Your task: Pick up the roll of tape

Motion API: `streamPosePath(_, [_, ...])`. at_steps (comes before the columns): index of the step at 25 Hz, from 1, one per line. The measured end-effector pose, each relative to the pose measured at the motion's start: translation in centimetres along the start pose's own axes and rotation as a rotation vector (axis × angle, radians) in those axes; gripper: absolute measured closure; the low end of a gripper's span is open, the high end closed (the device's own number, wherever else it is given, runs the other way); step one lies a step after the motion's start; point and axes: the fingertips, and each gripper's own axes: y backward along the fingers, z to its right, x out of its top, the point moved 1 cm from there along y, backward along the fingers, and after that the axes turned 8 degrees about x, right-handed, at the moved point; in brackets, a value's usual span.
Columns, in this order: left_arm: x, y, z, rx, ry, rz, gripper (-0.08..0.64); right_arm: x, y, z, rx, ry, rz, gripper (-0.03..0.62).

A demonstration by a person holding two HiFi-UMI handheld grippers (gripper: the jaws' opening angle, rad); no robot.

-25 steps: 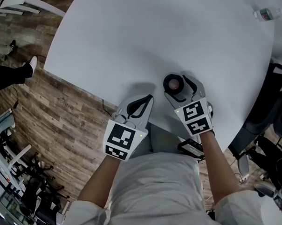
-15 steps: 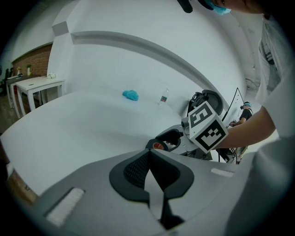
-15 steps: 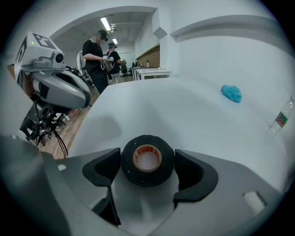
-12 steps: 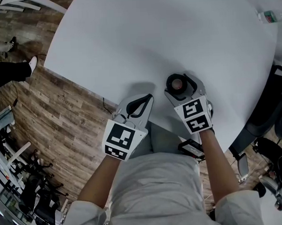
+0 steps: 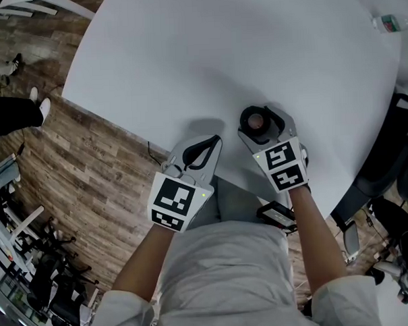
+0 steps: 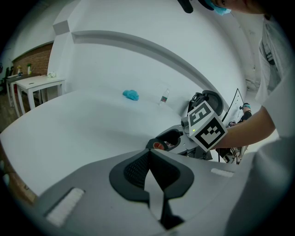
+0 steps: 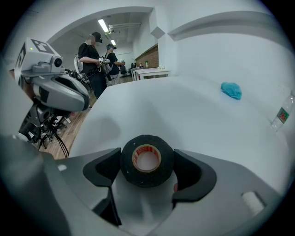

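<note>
The right tool [image 7: 146, 162] is clenched on the one roll of tape [image 7: 129, 162], a pad against each black side, near the bench's [image 5: 219, 50] front edge. The left tool [image 6: 148, 154], jaws pressed together on nothing, sits alongside. Open bench stretches ahead to one blue lump [image 7: 231, 90] and one bottle [image 7: 282, 113], which is hard to make out.

We have open table [image 5: 206, 51] ahead of both tools, wide enough for either to pass toward the far side. The only things standing there are a plastic bottle [image 5: 389, 22] at the far right edge and a blue cloth [image 7: 231, 90] near it, both well apart from us. Close in, the roll of tape [image 7: 147, 160] fills the right tool's [image 5: 259, 121] jaws. The left tool [image 5: 213, 144], jaws together, sits at the near edge, with a bare strip of table between the two.
</note>
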Motion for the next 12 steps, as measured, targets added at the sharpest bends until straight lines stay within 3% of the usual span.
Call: streamPosePath(12, [0.33, 0.68, -0.11, 0.012, -0.006, 0.010, 0.540, 0.07, 0.44, -0.45, 0.001, -0.029, 0.001, 0.241])
